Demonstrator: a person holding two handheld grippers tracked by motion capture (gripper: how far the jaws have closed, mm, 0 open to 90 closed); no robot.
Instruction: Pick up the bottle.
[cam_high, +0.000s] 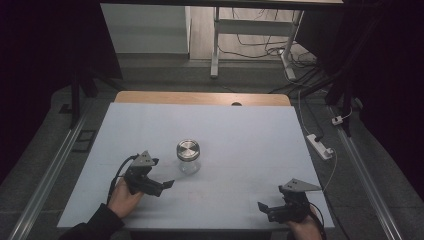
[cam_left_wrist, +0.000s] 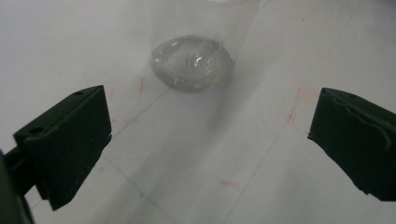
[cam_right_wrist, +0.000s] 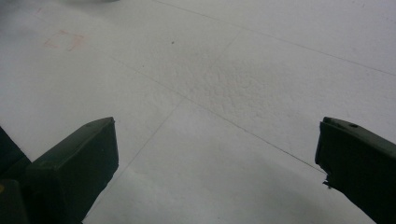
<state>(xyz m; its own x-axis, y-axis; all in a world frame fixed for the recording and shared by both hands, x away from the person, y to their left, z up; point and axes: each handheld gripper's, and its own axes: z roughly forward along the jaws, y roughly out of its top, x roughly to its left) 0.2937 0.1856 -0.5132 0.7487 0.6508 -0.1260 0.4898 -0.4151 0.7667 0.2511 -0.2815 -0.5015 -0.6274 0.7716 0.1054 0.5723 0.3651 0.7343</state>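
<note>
I find the work at its opening stage. The small clear glass jar with a round brushed-metal lid (cam_high: 188, 156) stands upright on the white-covered bench (cam_high: 240, 135), roughly midway between the far and near edges and left of centre. Its lid is on and nothing touches it.

My left tool (cam_high: 161, 186) sits near the jar, on the side toward the near left corner, with its jaws spread wide and empty. In the left gripper view the jar's glass body (cam_left_wrist: 191, 63) lies ahead between the lines of the two jaws but apart from both. My right tool (cam_high: 265, 209) rests by the near right corner, well apart from the jar, jaws likewise wide and holding nothing; the right gripper view looks over bare bench surface (cam_right_wrist: 224, 84).

Judgement: the approach is barely begun, and the grasp and all handling of the jar remain to be done.

Limits: the jar's contents, if any, cannot be made out. In the left gripper view the jar is blurred and its lid is lost against the bright surface. Faint red marks (cam_left_wrist: 299, 105) on the bench are illegible.
</note>
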